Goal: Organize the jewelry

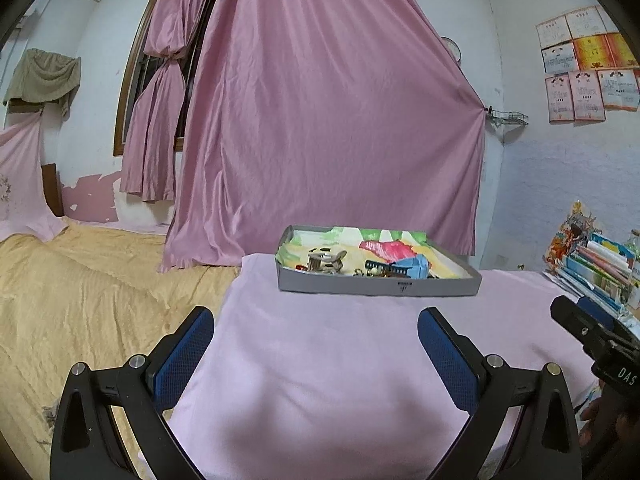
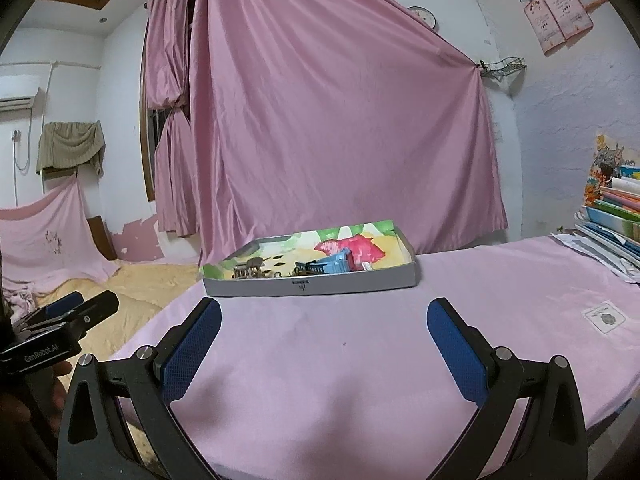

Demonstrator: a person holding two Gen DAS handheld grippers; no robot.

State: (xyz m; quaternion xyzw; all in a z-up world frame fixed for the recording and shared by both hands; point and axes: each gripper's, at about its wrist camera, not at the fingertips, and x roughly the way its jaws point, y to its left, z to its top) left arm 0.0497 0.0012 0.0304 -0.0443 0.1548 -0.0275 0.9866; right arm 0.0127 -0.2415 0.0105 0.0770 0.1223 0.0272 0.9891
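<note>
— Jewelry sits where?
— Inside the shallow grey tray with a colourful lining, next to a blue comb-like piece — the tray rests on the pink-covered surface, in front of the pink curtain.
— And the grippers?
— Left hand-held gripper has its fingers spread wide, holding nothing; right hand-held gripper likewise gapes, both short of the tray. Books are stacked to the right.

one tray, a few trinkets, two grippers

one shallow grey cardboard tray with a colourful printed lining, one blue plastic comb-like clip, one brown metal hair claw; small dark pieces beside them too tiny to count; one pink-covered counter.
</note>
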